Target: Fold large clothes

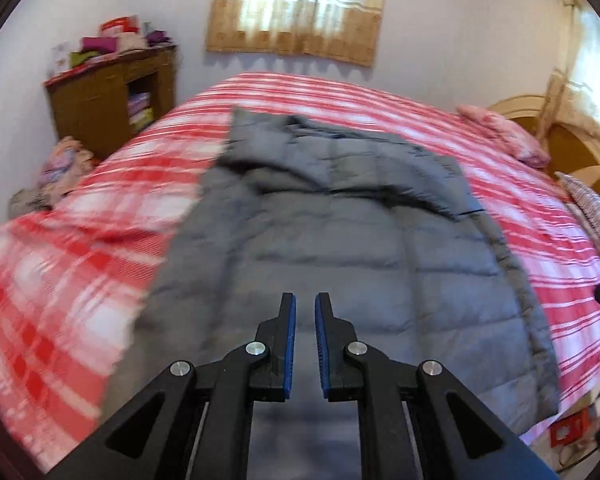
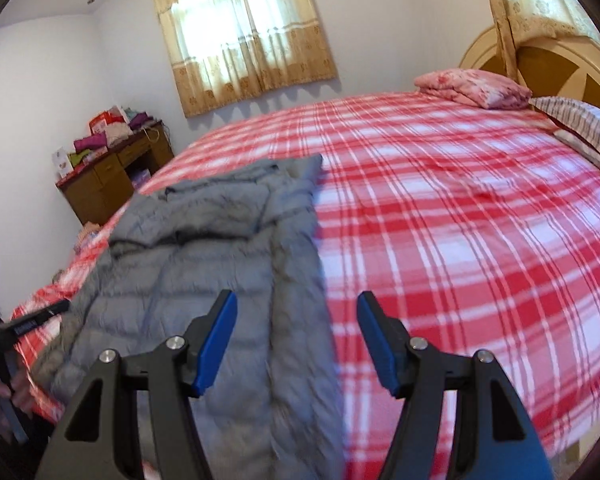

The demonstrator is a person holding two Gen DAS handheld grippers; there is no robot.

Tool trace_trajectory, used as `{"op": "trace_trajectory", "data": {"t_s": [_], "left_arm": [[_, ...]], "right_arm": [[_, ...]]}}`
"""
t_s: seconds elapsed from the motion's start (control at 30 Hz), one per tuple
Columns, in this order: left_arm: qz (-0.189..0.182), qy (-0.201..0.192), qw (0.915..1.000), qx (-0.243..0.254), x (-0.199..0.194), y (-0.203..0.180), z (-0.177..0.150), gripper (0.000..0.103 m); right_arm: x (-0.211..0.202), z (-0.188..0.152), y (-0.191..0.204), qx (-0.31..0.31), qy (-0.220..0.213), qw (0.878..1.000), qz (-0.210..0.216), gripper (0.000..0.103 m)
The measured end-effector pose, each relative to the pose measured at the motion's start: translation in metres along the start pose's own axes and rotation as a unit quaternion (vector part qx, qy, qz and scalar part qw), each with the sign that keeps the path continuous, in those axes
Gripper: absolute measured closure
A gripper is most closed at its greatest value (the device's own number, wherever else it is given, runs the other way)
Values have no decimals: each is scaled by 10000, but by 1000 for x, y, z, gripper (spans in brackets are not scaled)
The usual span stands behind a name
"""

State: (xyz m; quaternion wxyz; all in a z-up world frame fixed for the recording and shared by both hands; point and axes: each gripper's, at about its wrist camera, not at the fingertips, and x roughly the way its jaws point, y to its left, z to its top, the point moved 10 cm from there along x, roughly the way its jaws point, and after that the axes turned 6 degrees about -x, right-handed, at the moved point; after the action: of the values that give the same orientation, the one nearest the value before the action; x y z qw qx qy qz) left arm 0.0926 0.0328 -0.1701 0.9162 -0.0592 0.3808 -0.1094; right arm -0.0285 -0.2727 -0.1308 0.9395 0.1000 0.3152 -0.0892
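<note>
Left tool (image 1: 305, 306), empty, hangs above grey jacket (image 1: 340, 240) on bed (image 1: 80, 260).

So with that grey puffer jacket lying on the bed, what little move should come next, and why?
Probably bring the right gripper down onto the grey puffer jacket's near long edge. Its jaws stand open and empty just above that edge, while the left gripper is shut and holds nothing. The jacket lies flat on the red plaid bedspread, ready for folding.

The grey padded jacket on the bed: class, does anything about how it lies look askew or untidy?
Yes. The grey padded jacket lies lengthwise on the red checked bedspread, but its far end is rumpled: the hood or collar area is bunched and partly folded over, not spread flat. Nothing looks spilled or damaged.
</note>
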Motion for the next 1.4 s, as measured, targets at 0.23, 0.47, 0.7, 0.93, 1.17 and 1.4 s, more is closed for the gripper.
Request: {"op": "trace_trajectory", "data": {"t_s": [0.23, 0.47, 0.7, 0.93, 1.17, 1.4], "left_arm": [[354, -86, 9984, -421, -30, 74, -24, 93], [-321, 429, 9846, -1665, -23, 111, -43, 92], [-483, 408, 9883, -1389, -25, 102, -40, 16], [101, 558, 9938, -953, -15, 110, -52, 10], [278, 732, 9946, -685, -2, 109, -60, 10], [150, 717, 9973, -6, 5, 87, -70, 10]], "right_arm": [[-5, -49, -6, -42, 422, 9990, -132, 37], [1, -65, 4, -6, 568, 9984, -5, 36], [1, -76, 7, -180, 729, 9972, -15, 30], [13, -95, -3, 113, 1063, 9943, 53, 30], [19, -107, -4, 83, 1252, 9921, 39, 30], [27, -116, 6, -54, 1433, 9896, 139, 30]]}}
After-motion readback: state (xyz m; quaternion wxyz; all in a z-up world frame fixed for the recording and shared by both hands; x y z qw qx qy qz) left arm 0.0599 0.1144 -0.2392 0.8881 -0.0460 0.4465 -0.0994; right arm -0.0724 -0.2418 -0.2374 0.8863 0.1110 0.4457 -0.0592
